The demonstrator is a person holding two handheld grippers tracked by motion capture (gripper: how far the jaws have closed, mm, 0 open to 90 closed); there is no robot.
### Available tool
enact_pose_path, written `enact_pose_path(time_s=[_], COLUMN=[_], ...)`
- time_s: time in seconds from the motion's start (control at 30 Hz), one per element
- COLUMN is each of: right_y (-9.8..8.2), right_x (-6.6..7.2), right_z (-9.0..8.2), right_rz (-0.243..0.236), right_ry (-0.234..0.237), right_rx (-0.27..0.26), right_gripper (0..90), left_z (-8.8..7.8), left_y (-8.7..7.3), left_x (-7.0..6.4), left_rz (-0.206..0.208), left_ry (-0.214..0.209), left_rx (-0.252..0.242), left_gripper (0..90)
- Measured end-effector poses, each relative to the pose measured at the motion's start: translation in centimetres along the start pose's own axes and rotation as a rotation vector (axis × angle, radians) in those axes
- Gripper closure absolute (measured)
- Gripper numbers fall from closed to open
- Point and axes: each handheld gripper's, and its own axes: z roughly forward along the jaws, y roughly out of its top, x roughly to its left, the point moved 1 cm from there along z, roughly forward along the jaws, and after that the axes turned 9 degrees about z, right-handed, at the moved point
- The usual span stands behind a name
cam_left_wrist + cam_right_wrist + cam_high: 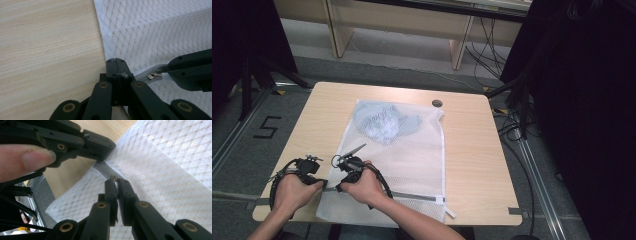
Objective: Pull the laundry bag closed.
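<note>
Here the left tool (pixel 115 61) is pinching the grey zipper tape (pixel 142 75) at the white mesh bag's (pixel 412 150) edge, jaws pressed together; the right tool (pixel 115 180) is gripping the small metal zipper pull (pixel 153 75); the diamond-weave bag is lying flat on the pale woodgrain surface (pixel 472 150), crumpled blue-grey cloth (pixel 384 122) inside; "5" (pixel 266 127) is marking the floor.

High view: fixed above near side, facing forward and down, far enough to take in whole counter (pixel 472 150) plus floor beyond. Left gripper view: very close, low over counter edge of mesh bag (pixel 155 32), looking along own jaws. Right gripper view: equally close, angled back toward left gripper (pixel 82 142). Shared by both: zipper (pixel 153 75) strip at bag's near-left corner.
</note>
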Motion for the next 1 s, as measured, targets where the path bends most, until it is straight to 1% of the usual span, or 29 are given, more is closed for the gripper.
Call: enact_pose_path(time_s=[0.07,0.1,0.13,0.2,0.23,0.3,0.37,0.4,0.5,0.53,0.57,0.6,0.63,0.67,0.7,0.73,0.77,0.8,0.83,0.87,0.9,0.93,0.97,1.0], right_y=[0.0,-0.1,-0.1,-0.2,-0.3,-0.3,-0.3,-0.4,-0.5,-0.5,-0.5,-0.6,-0.6,-0.7,-0.7,-0.8,-0.8,-0.9,-0.9,-0.9,-1.0,-1.0,-1.1,-1.1], right_x=[0.0,0.0,0.1,0.0,0.2,0.0,0.0,0.0,-0.1,-0.2,-0.2,-0.2,-0.2,-0.2,-0.2,-0.3,-0.4,-0.3,-0.4,-0.4,-0.4,-0.5,-0.6,-0.6], right_z=[-0.3,-0.2,-0.3,-0.4,-0.5,-0.7,-0.8,-0.9,-1.0,-1.1,-1.1,-1.1,-1.2,-1.3,-1.3,-1.4,-1.3,-1.4,-1.5,-1.6,-1.6,-1.6,-1.7,-1.7], right_rz=[0.003,0.0,0.0,-0.014,0.008,-0.005,-0.005,-0.013,-0.003,-0.015,-0.015,-0.015,-0.008,-0.013,-0.009,-0.01,-0.012,0.001,-0.013,-0.013,-0.01,-0.011,-0.015,-0.008], right_ry=[0.006,0.011,0.006,-0.004,0.001,-0.013,-0.01,-0.021,-0.008,-0.011,-0.015,-0.014,-0.024,-0.018,-0.02,-0.02,-0.007,-0.005,-0.02,-0.021,-0.018,-0.02,-0.023,-0.017], right_rx=[0.017,0.005,0.01,0.007,0.013,0.021,0.023,0.013,0.017,0.014,0.014,0.011,0.017,0.021,0.018,0.02,0.008,0.009,0.015,0.02,0.018,0.01,0.009,0.011], right_gripper=[87.1,87.1,87.1,87.1,87.1,87.1,87.1,87.1,87.1,87.1,87.1,87.1,87.1,87.1,87.1,87.1,87.1,87.1,87.1,87.1,87.1,87.1,87.1,87.1], left_z=[0.0,0.0,0.0,0.0,0.0,0.0,0.0,0.0,0.0,0.0,0.0,0.0,0.0,0.0,0.0,0.0,0.0,0.0,0.0,0.0,0.0,0.0,0.0,0.0], left_y=[0.0,0.0,0.0,0.0,0.0,0.0,0.0,0.0,0.0,0.0,0.1,0.1,0.1,0.1,0.0,0.0,0.1,0.1,0.1,0.1,0.0,0.0,0.0,0.1], left_x=[0.0,0.0,-0.1,-0.1,-0.1,-0.1,-0.1,-0.1,-0.1,-0.1,0.2,0.2,0.2,0.2,-0.1,-0.1,0.2,0.2,0.2,0.2,-0.1,-0.1,0.1,0.2], left_rz=[0.0,0.0,0.0,0.0,0.0,0.002,0.001,0.001,0.002,0.002,0.045,0.039,0.038,0.041,0.002,0.001,0.034,0.04,0.038,0.039,0.002,0.001,0.022,0.041], left_ry=[0.001,0.004,0.005,0.006,0.007,0.008,0.006,0.006,0.007,0.008,0.014,0.012,0.016,0.012,0.006,0.005,0.011,0.013,0.013,0.012,0.007,0.007,0.009,0.015], left_rx=[-0.001,-0.002,-0.004,-0.002,-0.003,-0.002,-0.002,-0.002,-0.002,-0.002,0.003,-0.004,0.0,0.0,-0.003,-0.005,-0.003,-0.004,-0.004,-0.003,-0.001,-0.003,-0.003,-0.003], left_gripper=[89.8,89.8,89.8,89.8,89.8,89.8,89.8,89.8,89.8,89.8,89.8,89.8,89.8,89.8,89.8,89.8,89.8,89.8,89.8,89.8,89.8,89.8,89.8,89.8])
